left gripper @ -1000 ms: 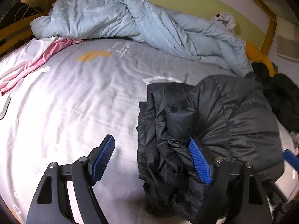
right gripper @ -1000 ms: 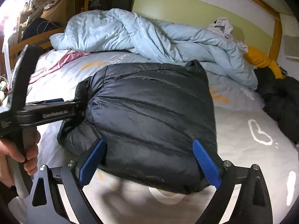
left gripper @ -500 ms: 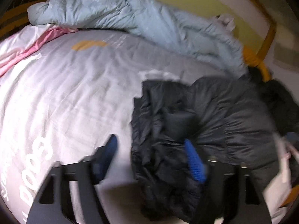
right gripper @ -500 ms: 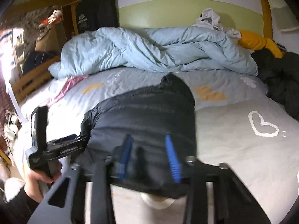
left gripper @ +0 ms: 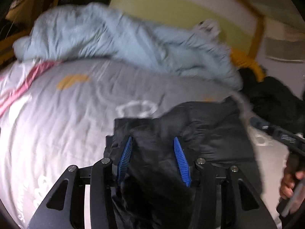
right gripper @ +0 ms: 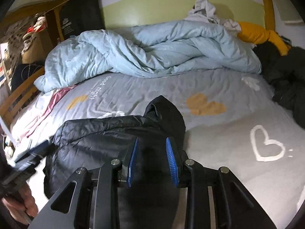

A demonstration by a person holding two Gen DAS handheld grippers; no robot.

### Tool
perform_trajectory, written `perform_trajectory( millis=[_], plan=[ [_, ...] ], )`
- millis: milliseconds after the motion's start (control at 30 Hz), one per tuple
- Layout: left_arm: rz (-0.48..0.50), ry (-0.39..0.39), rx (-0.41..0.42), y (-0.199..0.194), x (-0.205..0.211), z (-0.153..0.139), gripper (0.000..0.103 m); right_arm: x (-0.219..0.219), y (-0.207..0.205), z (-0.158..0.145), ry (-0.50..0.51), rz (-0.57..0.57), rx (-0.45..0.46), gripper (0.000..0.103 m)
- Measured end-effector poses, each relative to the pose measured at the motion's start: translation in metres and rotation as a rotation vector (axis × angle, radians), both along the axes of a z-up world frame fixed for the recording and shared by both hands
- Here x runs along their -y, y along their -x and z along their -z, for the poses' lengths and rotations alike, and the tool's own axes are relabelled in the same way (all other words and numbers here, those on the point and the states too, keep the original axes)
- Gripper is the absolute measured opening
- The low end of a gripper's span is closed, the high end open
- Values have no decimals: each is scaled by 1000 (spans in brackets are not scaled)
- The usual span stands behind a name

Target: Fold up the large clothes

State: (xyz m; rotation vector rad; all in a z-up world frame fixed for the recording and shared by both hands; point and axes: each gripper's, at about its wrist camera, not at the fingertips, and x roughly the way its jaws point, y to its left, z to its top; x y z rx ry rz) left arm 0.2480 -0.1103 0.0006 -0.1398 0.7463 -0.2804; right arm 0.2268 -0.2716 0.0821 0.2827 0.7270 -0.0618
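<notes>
Two grippers have hold of one black puffer jacket [left gripper: 200, 133] on the bed.

Through the left wrist camera, the left gripper [left gripper: 152, 156] has a thick bunch of the jacket's crumpled edge between its blue pads [left gripper: 124, 156], and the jaws are closing on it. The rest of the jacket spreads away ahead and off to that gripper's right, toward the right hand [left gripper: 289, 183] at the frame's edge. This view is smeared, so finer folds cannot be made out.

Through the right wrist camera, the right gripper [right gripper: 151, 158] is clamped on the jacket's near edge, dark fabric filling the gap between its pads. From here the garment runs off to the gripper's left, its long axis crosswise to the fingers, with a hood-like peak [right gripper: 164, 108] standing just ahead. The grey bedsheet [right gripper: 238, 133] lies bare to the right, the blue duvet [right gripper: 152, 51] well beyond.

Each hand looks to hold one end, so the coming fold likely turns on bringing those ends together.
</notes>
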Motion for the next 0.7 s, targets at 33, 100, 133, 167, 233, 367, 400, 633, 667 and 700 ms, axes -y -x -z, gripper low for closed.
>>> perform_trajectory(
  millis=[33,100,133,167,233,367,400,633,667,700],
  plan=[
    [-19,-5,-13,-6,-3,9,45,-1,-6,6,-8,2,-3,32],
    [-41,-28,-30,-16,-5,24,46,-4,-18,21,-29,5,-21,32],
    [-43,-38,-39,-20,-6,31,47,-7,-24,30,-39,4,-38,32],
    [-39,-43,-47,-23,-6,37,48,-8,-28,37,-45,5,-51,32],
    [-29,-68,-61,-27,-1,46,49,-10,-38,54,-61,3,-88,32],
    [-22,-99,-66,-22,3,65,49,-13,-44,73,-70,-1,-115,32],
    [-23,-106,-59,-20,3,68,49,-17,-44,76,-47,-8,-115,32],
    [-18,-140,-39,-17,7,69,49,-30,-47,87,51,-46,-178,32],
    [-9,-140,-31,-16,6,66,47,-27,-47,82,45,-62,-200,32],
    [2,-135,-23,-15,5,60,45,-25,-46,77,39,-67,-205,32]
  ],
)
